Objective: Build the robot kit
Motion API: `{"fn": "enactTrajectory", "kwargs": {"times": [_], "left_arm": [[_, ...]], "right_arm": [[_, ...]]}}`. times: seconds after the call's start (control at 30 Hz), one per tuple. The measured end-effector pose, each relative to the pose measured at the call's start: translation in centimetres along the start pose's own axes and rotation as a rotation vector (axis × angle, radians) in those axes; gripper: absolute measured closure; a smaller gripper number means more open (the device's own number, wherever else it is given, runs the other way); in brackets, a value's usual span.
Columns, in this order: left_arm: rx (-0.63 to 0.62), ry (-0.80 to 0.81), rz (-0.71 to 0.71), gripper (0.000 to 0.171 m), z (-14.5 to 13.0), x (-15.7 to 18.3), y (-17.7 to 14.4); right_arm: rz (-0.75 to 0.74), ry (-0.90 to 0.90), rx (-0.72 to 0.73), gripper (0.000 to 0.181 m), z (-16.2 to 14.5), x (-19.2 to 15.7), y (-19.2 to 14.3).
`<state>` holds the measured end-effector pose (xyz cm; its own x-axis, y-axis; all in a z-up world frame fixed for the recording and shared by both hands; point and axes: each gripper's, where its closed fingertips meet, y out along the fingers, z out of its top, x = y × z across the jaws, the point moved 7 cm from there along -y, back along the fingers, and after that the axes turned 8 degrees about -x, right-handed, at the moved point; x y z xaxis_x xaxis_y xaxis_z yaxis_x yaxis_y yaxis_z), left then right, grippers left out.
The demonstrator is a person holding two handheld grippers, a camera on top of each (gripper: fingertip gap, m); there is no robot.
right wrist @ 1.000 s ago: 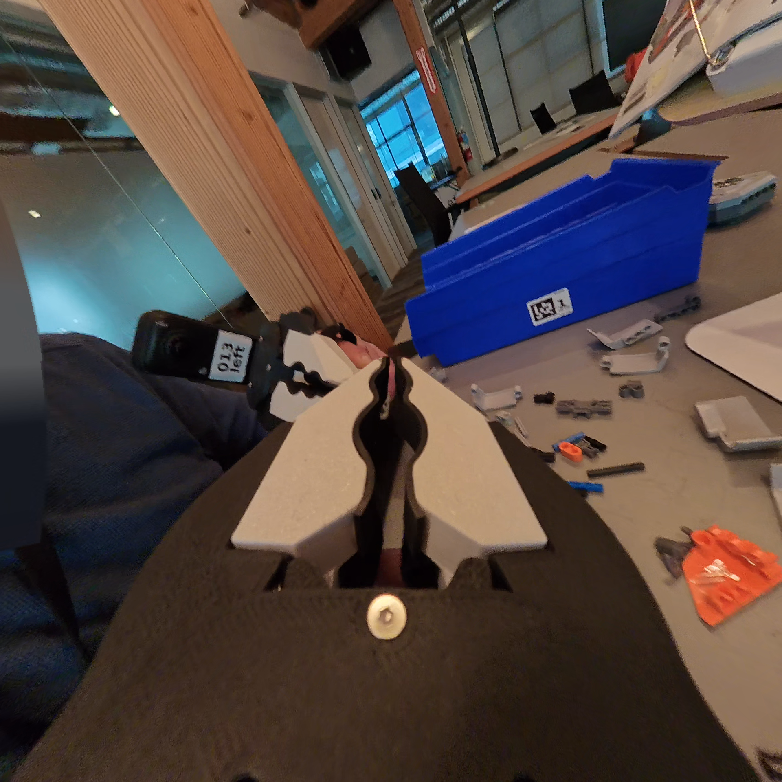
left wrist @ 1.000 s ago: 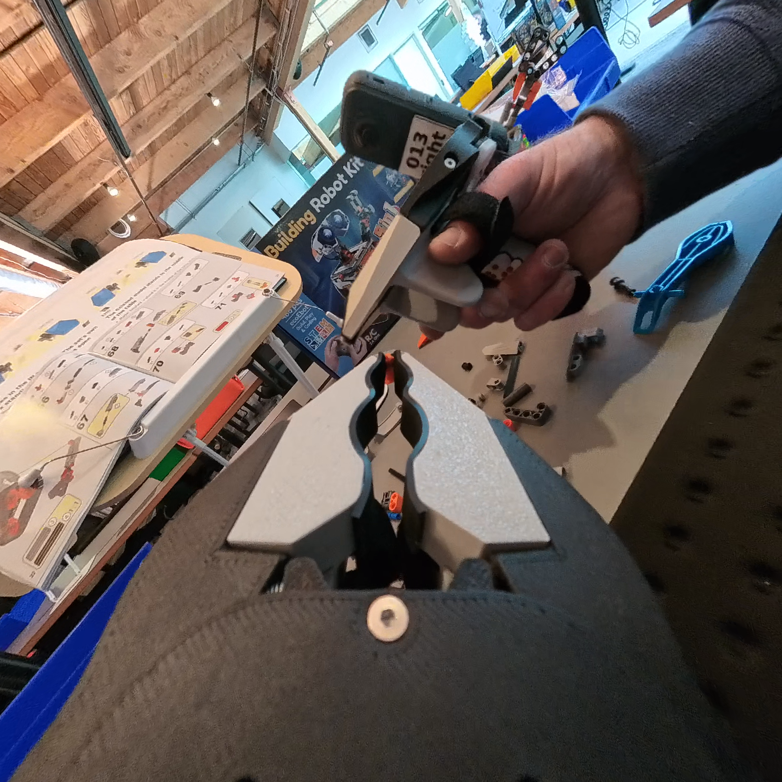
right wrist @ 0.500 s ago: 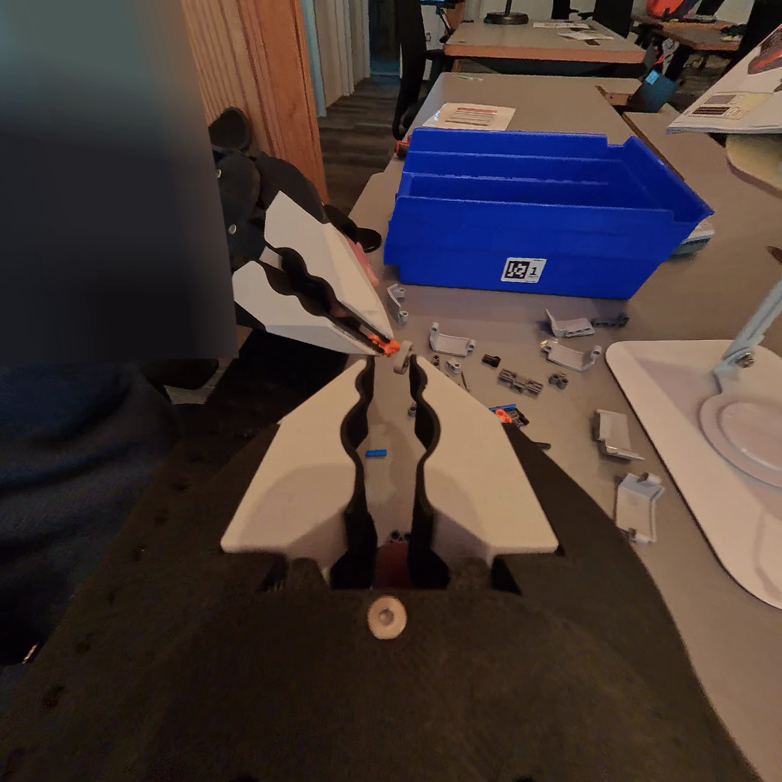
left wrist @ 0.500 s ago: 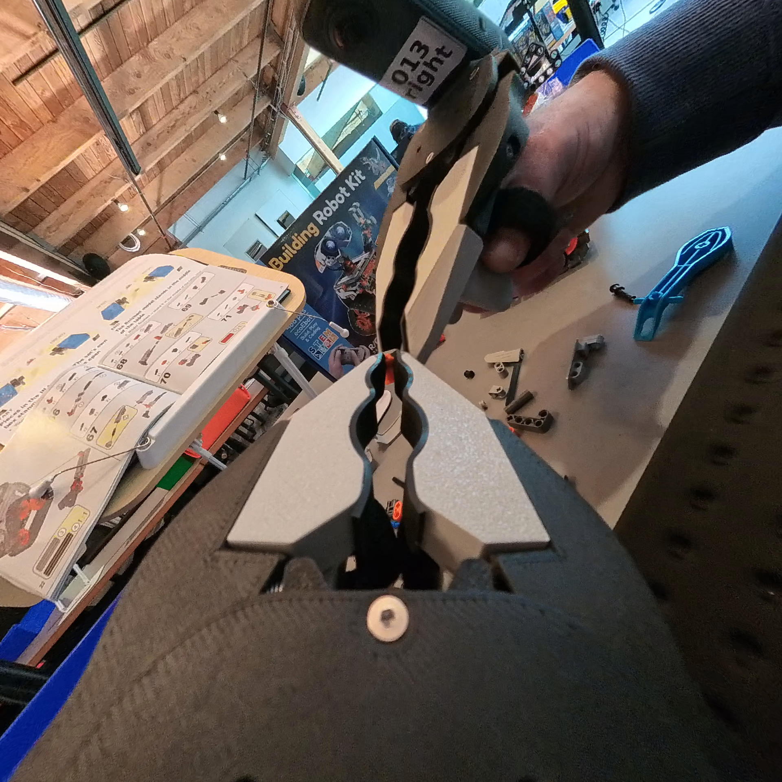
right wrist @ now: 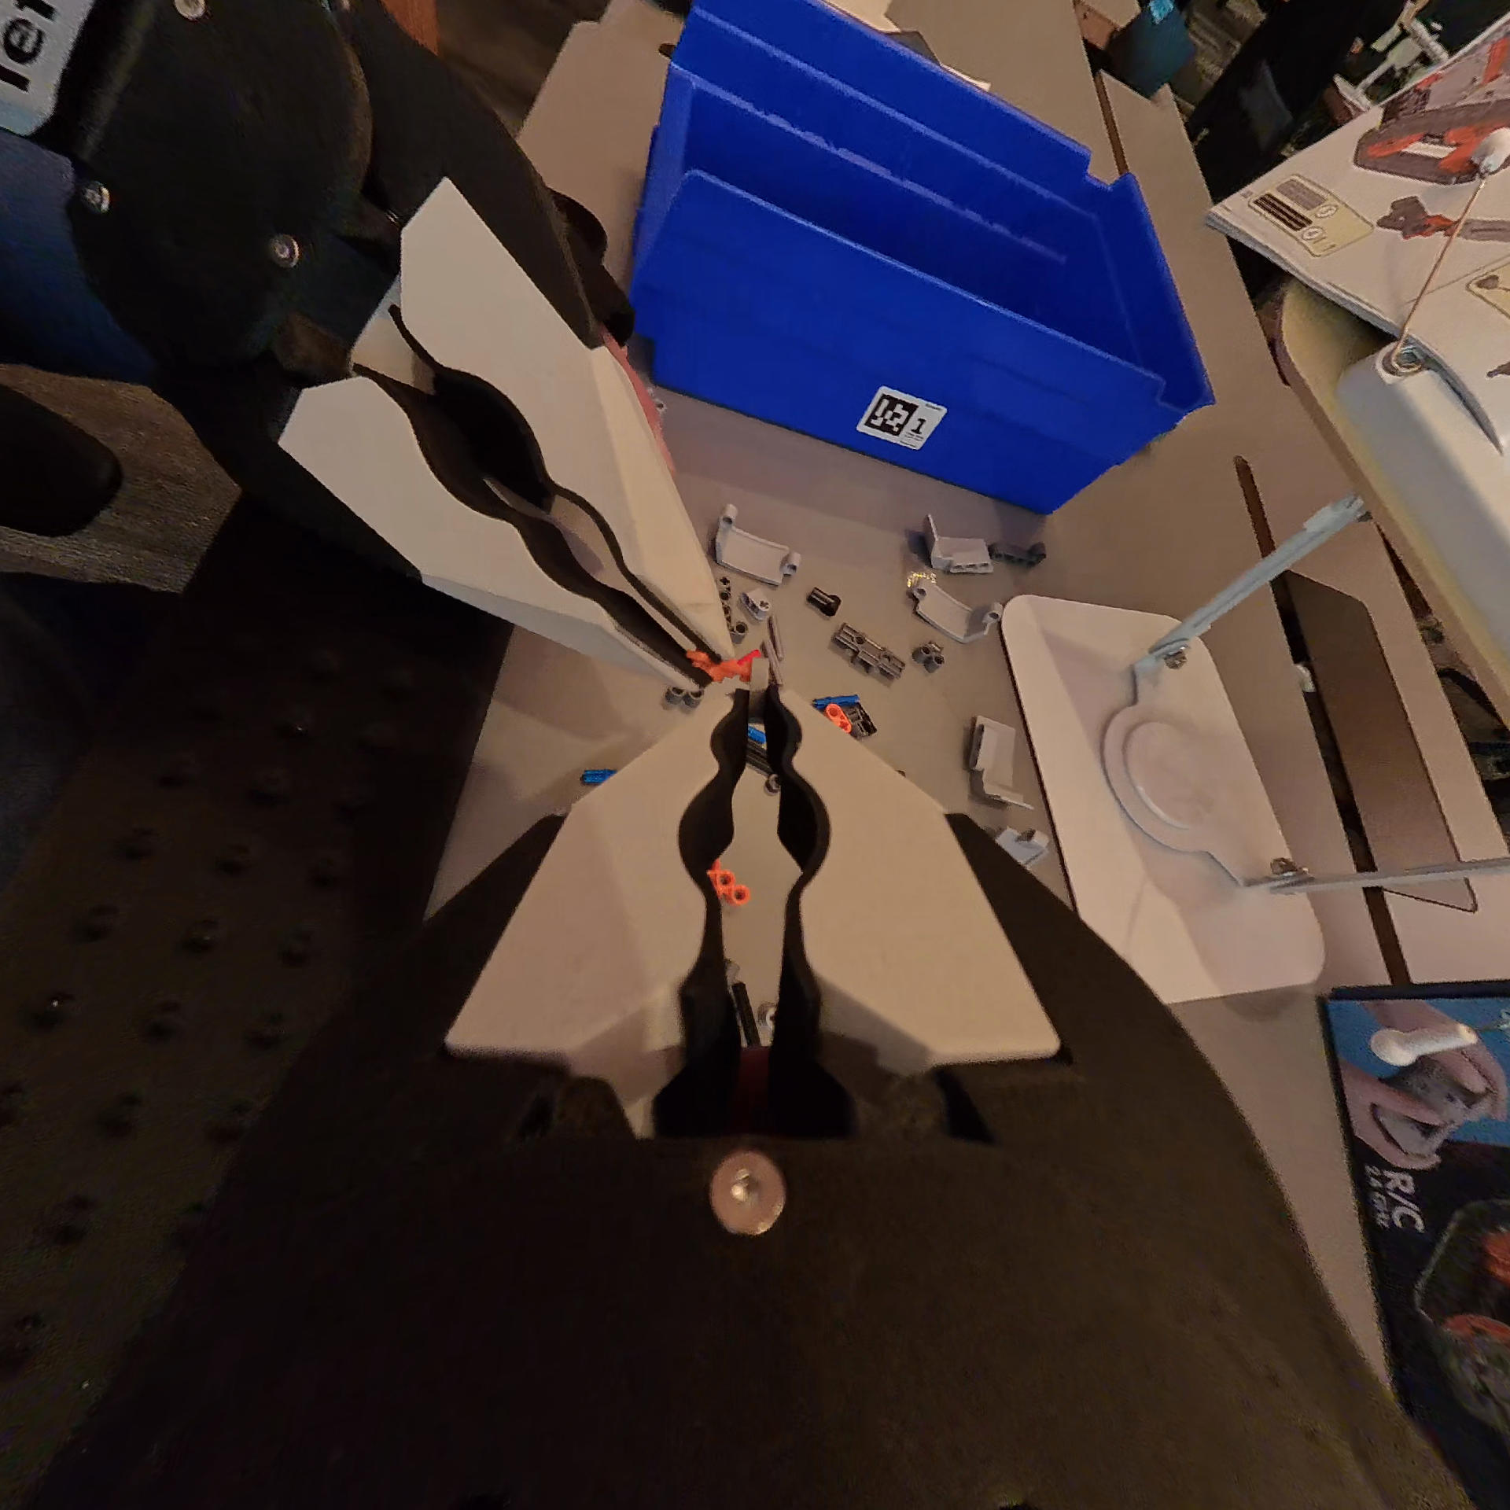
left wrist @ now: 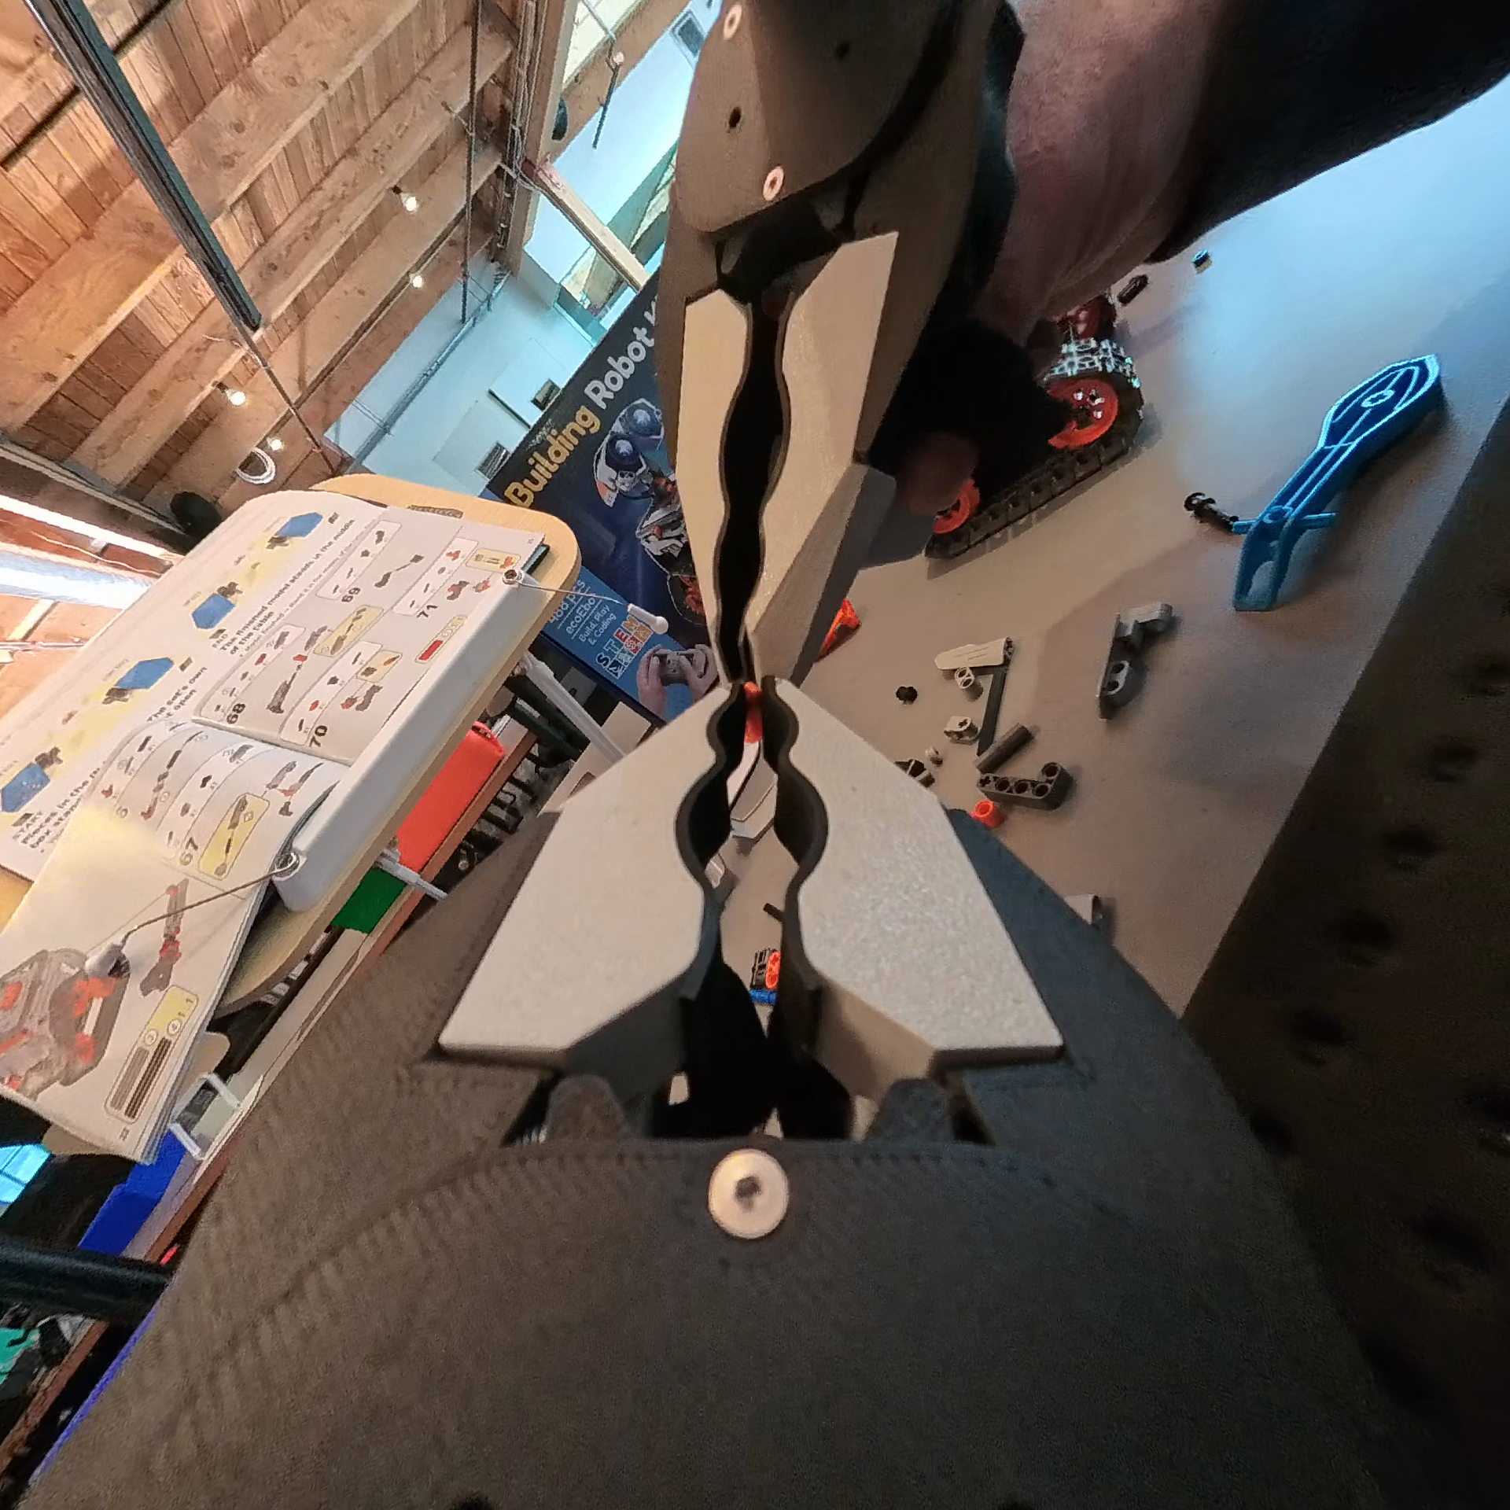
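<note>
We have swung the right gripper round until its tip meets the left gripper above the worktop, the left fingers clenched on an orange pin, the right's on a grey piece.
</note>
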<state>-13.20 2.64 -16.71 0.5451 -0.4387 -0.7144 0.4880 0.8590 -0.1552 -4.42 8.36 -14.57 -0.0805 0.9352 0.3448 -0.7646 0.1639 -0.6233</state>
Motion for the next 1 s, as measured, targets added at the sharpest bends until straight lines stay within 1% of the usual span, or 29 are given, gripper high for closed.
{"fn": "enactTrajectory", "kwargs": {"times": [0.2, 0.27, 0.47, 0.6, 0.73, 0.83, 1.0], "left_arm": [[-0.022, -0.021, 0.015, 0.17, -0.1, -0.1, 0.2], [-0.023, -0.027, 0.008, 0.17, -0.1, -0.1, 0.2], [-0.008, -0.006, -0.001, 0.17, -0.2, 0.2, -0.1], [-0.003, 0.0, -0.027, 0.17, -0.4, 0.6, -0.2], [0.029, -0.013, -0.038, 0.17, -0.1, 0.6, -0.4], [0.069, -0.033, -0.048, 0.17, 0.2, 0.4, -0.5], [0.095, -0.037, -0.048, 0.167, 0.5, 0.3, -0.8]], "right_arm": [[-0.183, -0.117, -0.052, 0.181, 0.3, -0.8, 0.4], [-0.213, -0.138, -0.061, 0.181, 0.4, -1.0, 0.5], [-0.105, -0.079, -0.026, 0.181, 0.1, -1.0, 0.6], [-0.095, -0.135, -0.043, 0.181, -0.1, -1.4, 0.7], [-0.019, -0.091, 0.013, 0.18, -0.2, -1.3, 0.5], [0.046, -0.018, 0.077, 0.18, -0.2, -1.0, 0.1], [0.095, 0.01, 0.112, 0.18, -0.4, -1.0, 0.0]]}}
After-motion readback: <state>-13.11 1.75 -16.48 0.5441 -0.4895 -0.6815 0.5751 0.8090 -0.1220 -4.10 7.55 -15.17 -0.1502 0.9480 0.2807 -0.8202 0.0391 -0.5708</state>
